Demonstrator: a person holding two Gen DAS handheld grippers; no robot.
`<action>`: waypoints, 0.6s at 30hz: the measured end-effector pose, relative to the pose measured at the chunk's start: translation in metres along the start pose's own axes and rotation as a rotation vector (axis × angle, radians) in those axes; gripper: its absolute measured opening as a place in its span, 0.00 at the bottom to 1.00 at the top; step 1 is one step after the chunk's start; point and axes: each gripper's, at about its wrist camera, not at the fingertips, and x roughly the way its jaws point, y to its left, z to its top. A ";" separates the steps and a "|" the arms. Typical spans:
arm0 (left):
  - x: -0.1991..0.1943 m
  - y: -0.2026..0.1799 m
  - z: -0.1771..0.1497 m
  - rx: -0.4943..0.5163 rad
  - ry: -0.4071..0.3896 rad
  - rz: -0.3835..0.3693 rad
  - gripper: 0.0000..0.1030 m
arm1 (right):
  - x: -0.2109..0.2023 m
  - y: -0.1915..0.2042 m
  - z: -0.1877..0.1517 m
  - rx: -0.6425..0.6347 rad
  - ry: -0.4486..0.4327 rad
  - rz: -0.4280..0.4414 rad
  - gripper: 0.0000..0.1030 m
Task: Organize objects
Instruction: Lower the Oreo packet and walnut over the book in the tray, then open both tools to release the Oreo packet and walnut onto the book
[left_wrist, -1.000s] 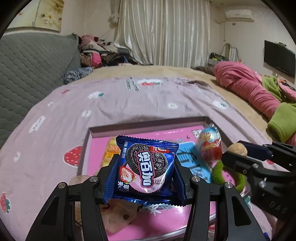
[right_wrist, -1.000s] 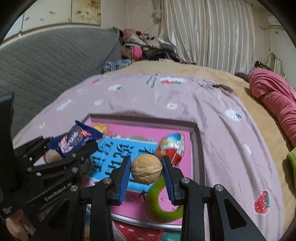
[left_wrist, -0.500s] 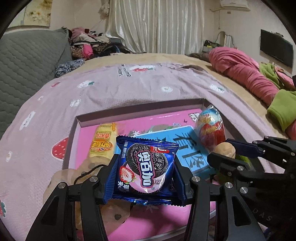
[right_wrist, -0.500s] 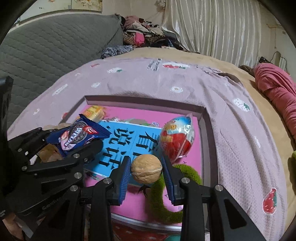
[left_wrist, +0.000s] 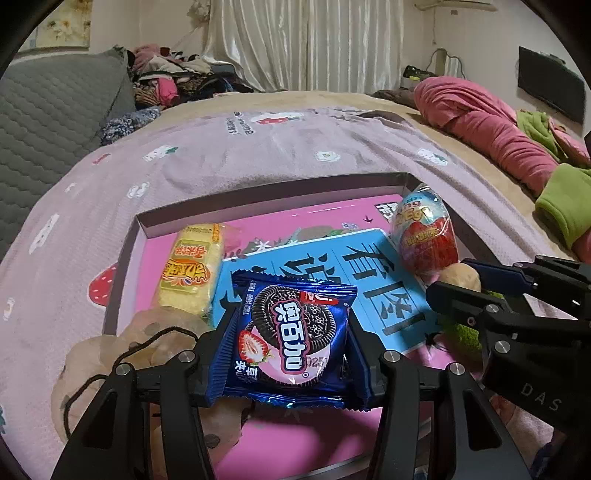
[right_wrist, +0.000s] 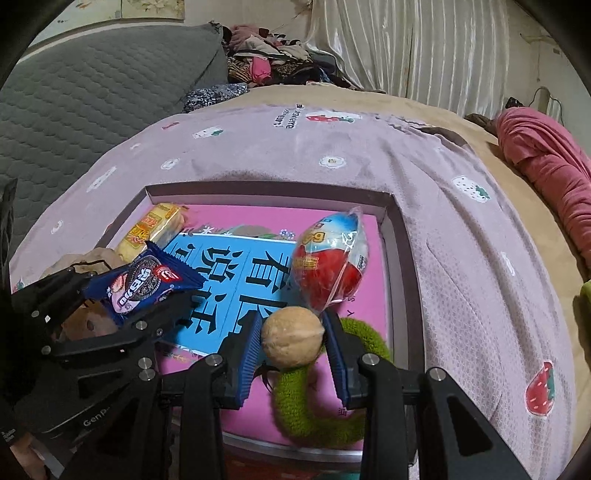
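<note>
Two grippers hang above a shallow pink tray (right_wrist: 397, 236) lying on a mauve patterned bedspread (right_wrist: 461, 229); white curtains (left_wrist: 306, 44) fill the upper middle of the frame. The left gripper (left_wrist: 291, 352) is clamped on a blue cookie packet (left_wrist: 291, 339) at lower centre, its print upright, its long axis running up the frame. The right gripper (right_wrist: 291, 341) pinches a walnut (right_wrist: 292, 336), seam roughly level, above a green ring (right_wrist: 306, 410).

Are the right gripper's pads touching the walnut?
Touching. In the right wrist view both blue pads press the walnut's sides, holding it above the tray.
</note>
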 end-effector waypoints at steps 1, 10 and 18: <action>0.001 0.000 0.000 -0.002 0.006 -0.007 0.54 | 0.000 0.000 0.000 0.004 -0.001 0.000 0.34; -0.002 0.000 0.001 0.003 0.006 0.006 0.65 | -0.001 -0.004 0.000 0.017 -0.006 0.001 0.40; -0.006 0.003 0.001 -0.009 0.006 0.003 0.69 | -0.004 -0.004 0.000 0.019 -0.009 0.008 0.41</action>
